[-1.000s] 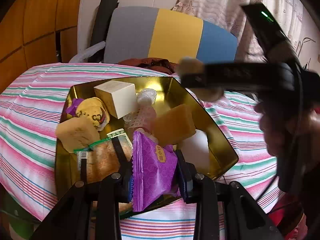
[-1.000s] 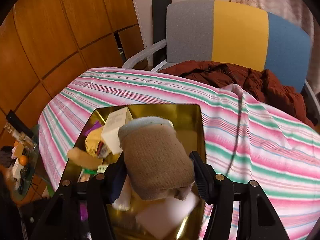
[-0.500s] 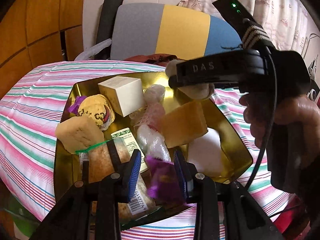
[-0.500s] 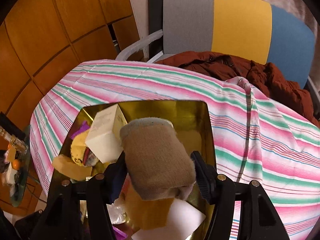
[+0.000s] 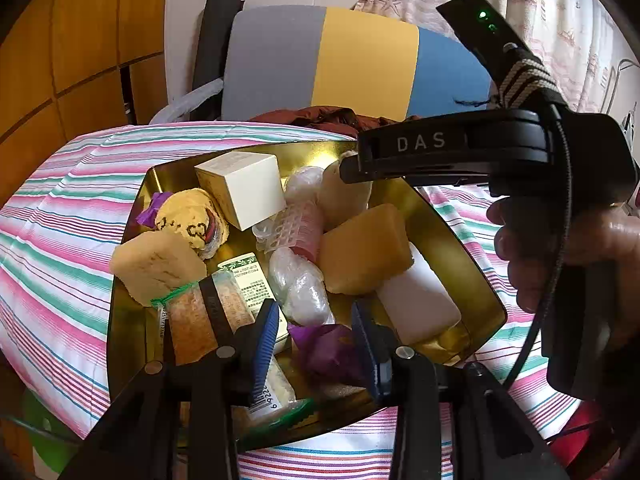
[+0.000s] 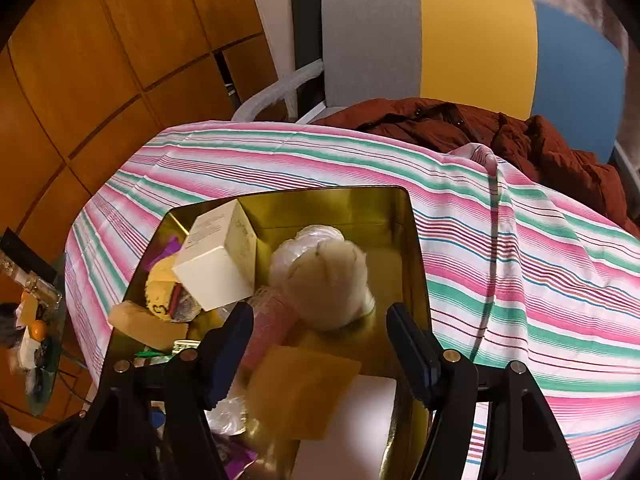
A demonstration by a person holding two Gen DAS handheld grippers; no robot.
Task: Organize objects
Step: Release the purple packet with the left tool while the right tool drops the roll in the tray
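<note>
Both claws stand parted and empty over the gold tray point(image 5: 448, 240), the left claw point(image 5: 314, 330) above a purple packet point(image 5: 326, 346), the right claw point(image 6: 320, 336) just behind a beige roll point(image 6: 324, 284) (release looks complete), so next comes withdrawing and fetching another item.

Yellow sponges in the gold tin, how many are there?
2. One sponge sits at the tin's left side, another sponge lies toward the right, leaning on a white block. More may hide underneath.
</note>
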